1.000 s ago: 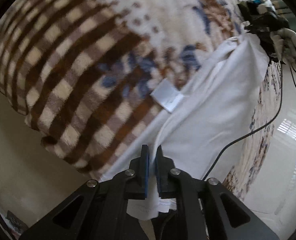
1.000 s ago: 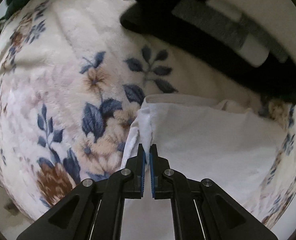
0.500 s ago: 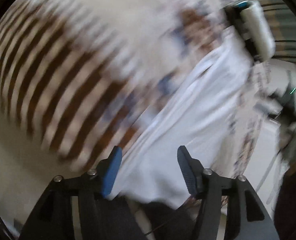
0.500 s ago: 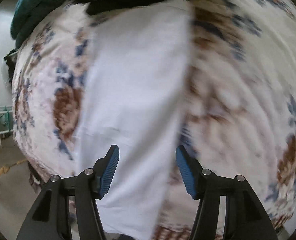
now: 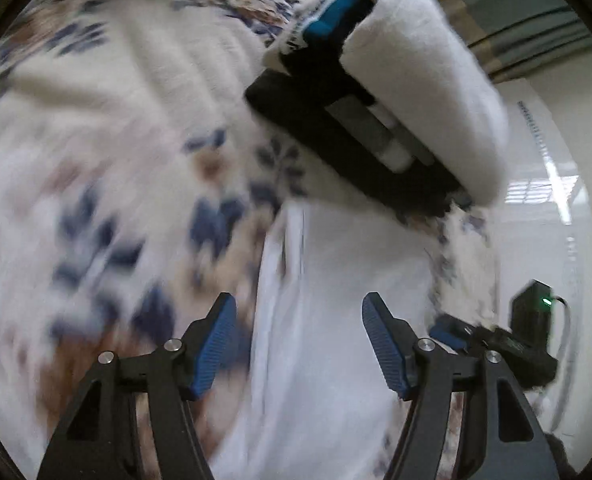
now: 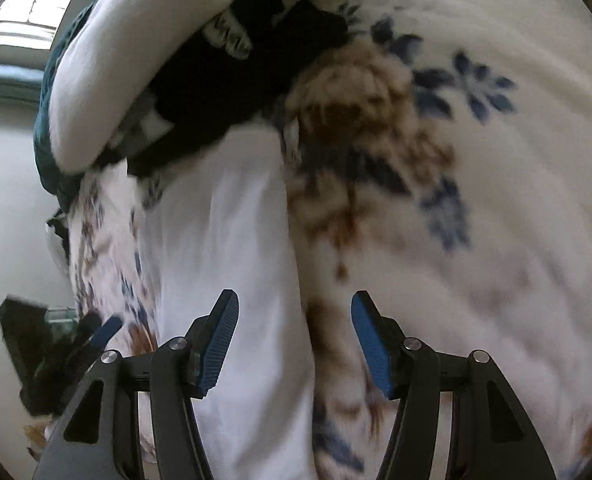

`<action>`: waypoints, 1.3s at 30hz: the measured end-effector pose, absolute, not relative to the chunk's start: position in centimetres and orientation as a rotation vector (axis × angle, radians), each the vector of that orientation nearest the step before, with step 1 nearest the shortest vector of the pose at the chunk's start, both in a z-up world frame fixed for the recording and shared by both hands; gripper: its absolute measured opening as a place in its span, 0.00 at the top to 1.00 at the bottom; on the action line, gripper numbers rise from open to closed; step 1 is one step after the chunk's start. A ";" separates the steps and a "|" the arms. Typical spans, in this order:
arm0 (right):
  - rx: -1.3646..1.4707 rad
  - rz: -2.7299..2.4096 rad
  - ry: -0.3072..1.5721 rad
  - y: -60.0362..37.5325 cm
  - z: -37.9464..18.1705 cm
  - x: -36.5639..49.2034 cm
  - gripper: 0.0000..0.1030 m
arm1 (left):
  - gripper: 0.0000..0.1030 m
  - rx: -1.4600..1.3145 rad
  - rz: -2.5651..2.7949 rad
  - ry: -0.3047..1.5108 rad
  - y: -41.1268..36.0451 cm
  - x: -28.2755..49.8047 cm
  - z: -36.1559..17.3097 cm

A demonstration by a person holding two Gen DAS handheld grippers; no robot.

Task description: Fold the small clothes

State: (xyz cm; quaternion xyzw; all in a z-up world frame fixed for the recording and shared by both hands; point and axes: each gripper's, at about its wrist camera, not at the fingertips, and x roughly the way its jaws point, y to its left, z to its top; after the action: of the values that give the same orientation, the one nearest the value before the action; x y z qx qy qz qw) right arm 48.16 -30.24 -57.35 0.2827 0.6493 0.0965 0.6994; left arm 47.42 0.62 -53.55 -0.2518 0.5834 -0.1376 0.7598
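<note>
Our left gripper (image 5: 298, 344) and right gripper (image 6: 294, 340) both stand wide and empty above the white garment (image 5: 336, 300), which lies on the floral blanket (image 5: 116, 140). We could pinch blanket pile too, spoiling the fold.

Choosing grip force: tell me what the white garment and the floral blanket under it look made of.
White garment: thin, smooth matte fabric, probably cotton knit; it lies flat with soft creases and a folded edge. Floral blanket: thick plush fleece, judging by the fuzzy nap blurring its printed flowers. Motion blur leaves both uncertain.
</note>
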 end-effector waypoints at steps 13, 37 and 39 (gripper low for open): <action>0.865 0.336 1.411 -29.1 -63.2 56.2 0.41 | 0.92 -0.401 -0.470 1.298 -2.4 54.0 -57.5; 0.632 0.475 1.272 -24.8 -47.3 39.9 0.85 | 0.67 -0.450 -0.589 1.239 5.7 37.1 -44.3; 0.592 0.499 1.342 -24.5 -47.8 36.2 0.70 | 0.45 -0.466 -0.529 1.298 7.6 33.1 -45.0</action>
State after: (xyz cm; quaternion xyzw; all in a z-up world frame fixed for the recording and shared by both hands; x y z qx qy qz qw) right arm 36.16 -24.55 -47.75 0.2672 0.6060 0.2254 0.7145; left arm 33.10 7.56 -45.00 -0.2125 0.5914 -0.2411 0.7395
